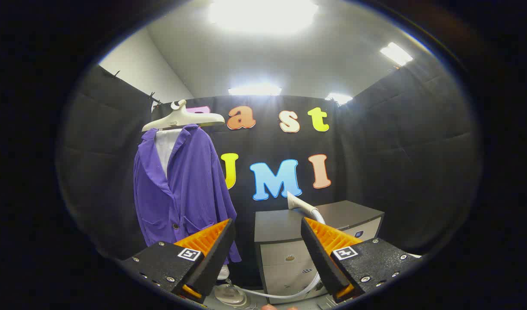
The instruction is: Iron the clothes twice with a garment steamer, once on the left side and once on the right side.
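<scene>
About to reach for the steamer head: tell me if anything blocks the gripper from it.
Nothing visible blocks it. The gripper is open, and the steamer head lies on the cabinet just beyond the fingers, with open air between. The purple jacket hangs off to the side.

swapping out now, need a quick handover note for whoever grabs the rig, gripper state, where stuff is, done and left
Gripper: open, holding nothing.
Purple button-front jacket hangs on a cream plastic hanger, beyond the left finger.
White steamer head rests on the dark-topped grey drawer cabinet, just beyond the right finger; its white hose runs down to the steamer base on the floor.
Done: nothing, judging by this.
Left: pick up the head, steam the left side, then the right.
</scene>
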A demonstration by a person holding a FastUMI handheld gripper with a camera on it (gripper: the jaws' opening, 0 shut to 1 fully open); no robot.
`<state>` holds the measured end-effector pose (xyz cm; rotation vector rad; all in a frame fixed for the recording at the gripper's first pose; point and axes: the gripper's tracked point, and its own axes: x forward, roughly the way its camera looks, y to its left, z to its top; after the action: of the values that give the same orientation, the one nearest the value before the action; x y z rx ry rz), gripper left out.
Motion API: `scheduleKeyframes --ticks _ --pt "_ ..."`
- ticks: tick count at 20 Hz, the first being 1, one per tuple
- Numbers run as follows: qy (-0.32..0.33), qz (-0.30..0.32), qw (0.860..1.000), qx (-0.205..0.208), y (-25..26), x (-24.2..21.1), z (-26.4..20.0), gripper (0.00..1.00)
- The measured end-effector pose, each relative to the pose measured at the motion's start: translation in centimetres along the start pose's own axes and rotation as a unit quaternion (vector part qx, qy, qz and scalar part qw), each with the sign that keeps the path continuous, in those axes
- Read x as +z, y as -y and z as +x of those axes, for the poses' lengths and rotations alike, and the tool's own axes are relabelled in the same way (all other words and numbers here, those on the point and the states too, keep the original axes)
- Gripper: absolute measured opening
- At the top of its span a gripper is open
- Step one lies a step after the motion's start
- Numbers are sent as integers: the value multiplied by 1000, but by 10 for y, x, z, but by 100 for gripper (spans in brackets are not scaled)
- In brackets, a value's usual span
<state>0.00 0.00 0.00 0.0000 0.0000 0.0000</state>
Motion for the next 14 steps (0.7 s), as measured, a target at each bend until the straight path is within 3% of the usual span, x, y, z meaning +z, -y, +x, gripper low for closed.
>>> scheduleKeyframes --ticks 14 --pt "-20 -2 1000 14 -22 -19 -16 95"
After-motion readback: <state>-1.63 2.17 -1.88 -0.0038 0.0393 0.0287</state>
